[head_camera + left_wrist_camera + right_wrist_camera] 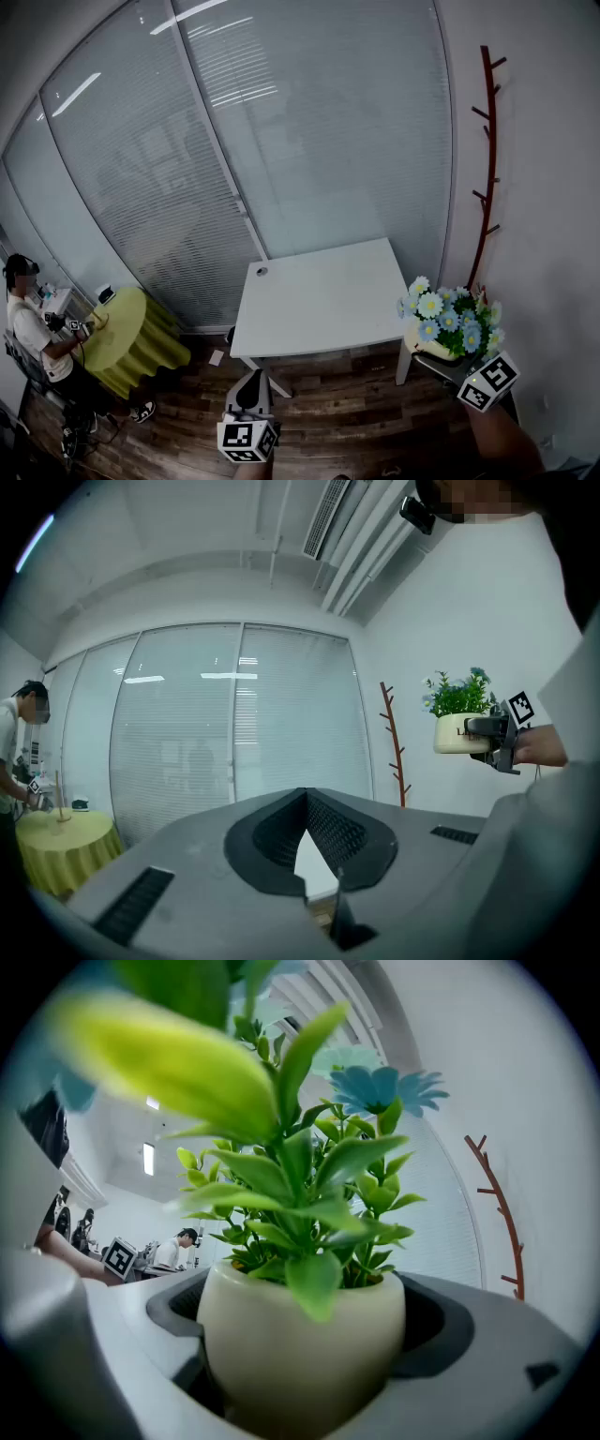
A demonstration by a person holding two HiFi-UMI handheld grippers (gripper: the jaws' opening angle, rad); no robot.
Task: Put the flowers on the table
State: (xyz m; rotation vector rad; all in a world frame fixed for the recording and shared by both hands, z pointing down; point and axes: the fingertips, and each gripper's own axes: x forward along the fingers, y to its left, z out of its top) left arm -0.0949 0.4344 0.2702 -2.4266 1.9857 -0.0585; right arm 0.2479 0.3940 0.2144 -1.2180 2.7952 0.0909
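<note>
The left gripper point(251, 384) hangs lowest and closest in the head view, level over the wood floor point(347, 408). Its jaws are together, with nothing between them. To its right, the right gripper point(433, 359) has its jaws spread wide and clamped on the rounded cream pot point(300, 1354) of the flowers point(448, 319). The pot fills the gap between the jaws and is held in the air.

The flowers are not on the desk point(319, 300). They hang off its near right corner, over the floor, close to the right-hand wall. The desk's far edge runs along the glass wall with its lowered blinds point(281, 141). Its right edge stands near the corner where the branch-shaped coat stand point(487, 169) rises. The near edge faces both grippers, with open floor between. The top is bare white except for a small dark thing point(262, 272) near the far left corner, so most of the surface is free.

There are two grippers, one pot and one white desk carrying one small thing. The blue and pale blooms are too crowded to count. There is one coat stand and one slip of paper point(217, 357) on the floor by the desk's left legs. Well apart at the left are one round desk under a yellow-green cloth point(131, 333) and one person point(33, 328) beside it.
</note>
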